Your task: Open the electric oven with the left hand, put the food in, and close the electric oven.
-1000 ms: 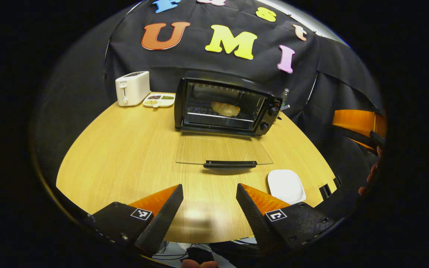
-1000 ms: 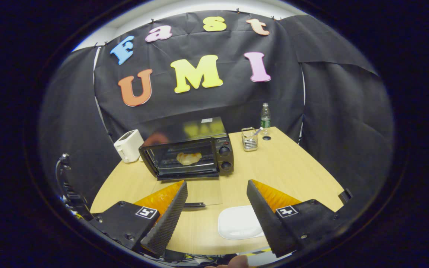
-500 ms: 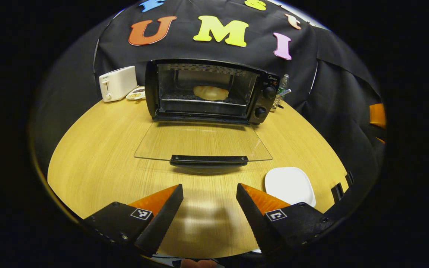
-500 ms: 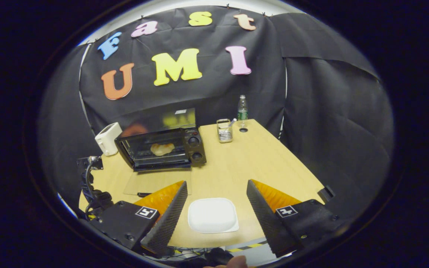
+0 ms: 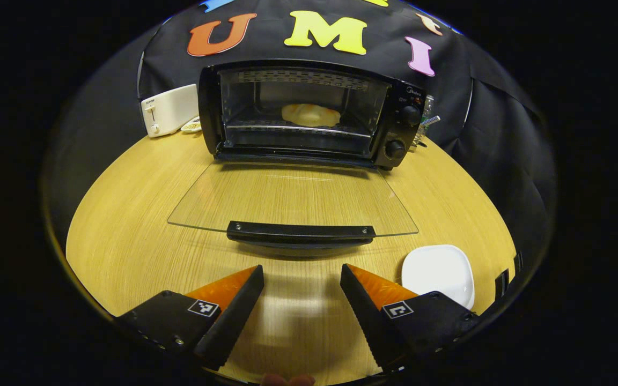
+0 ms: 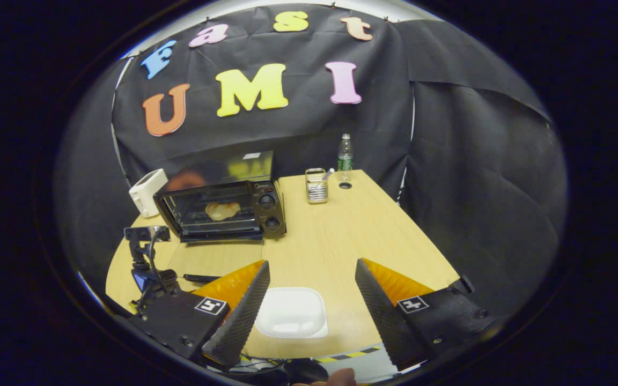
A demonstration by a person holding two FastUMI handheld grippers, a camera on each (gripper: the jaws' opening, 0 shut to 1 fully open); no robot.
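The black electric oven (image 5: 401, 128) (image 6: 269, 206) stands at the back of the wooden table. Its glass door (image 5: 293, 201) lies folded down flat, with the black handle (image 5: 301, 231) nearest me. A pale bread roll (image 5: 310, 114) (image 6: 222, 209) rests on the rack inside. My left gripper (image 5: 302, 289) hovers open just in front of the handle, not touching it. Far back over the front table edge, my right gripper (image 6: 311, 289) is open and holds nothing, with an empty white plate (image 6: 291, 320) (image 5: 439, 271) below it.
A white toaster (image 5: 168, 109) (image 6: 147, 192) and a snack dish (image 5: 191, 126) sit left of the oven. At the back right stand a utensil holder (image 6: 316, 187) and a water bottle (image 6: 345, 156). The left gripper's camera rig (image 6: 145, 257) shows left of the door.
The left gripper has moved forward toward the oven, so the open door's handle is much closer. The right gripper has drawn back and swung rightward, bringing the plate between its fingers.
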